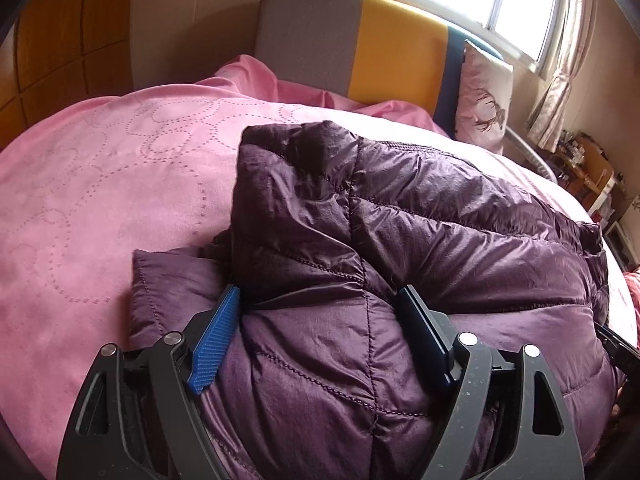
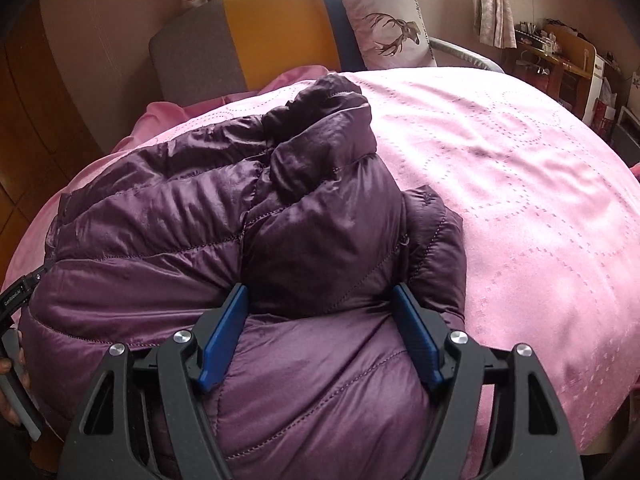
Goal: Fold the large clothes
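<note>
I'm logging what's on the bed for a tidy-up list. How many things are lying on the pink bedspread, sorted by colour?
Purple: 1, the puffy jacket, folded over on itself
White with a deer print: 1, the pillow against the headboard
Total: 2

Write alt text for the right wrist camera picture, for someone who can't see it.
A puffy purple quilted jacket, partly folded, lies on a pink bedspread, with the right gripper at its near edge, wide jaws either side of a bulge of padding. Behind stand a grey, yellow and blue headboard and a deer-print pillow.
</note>
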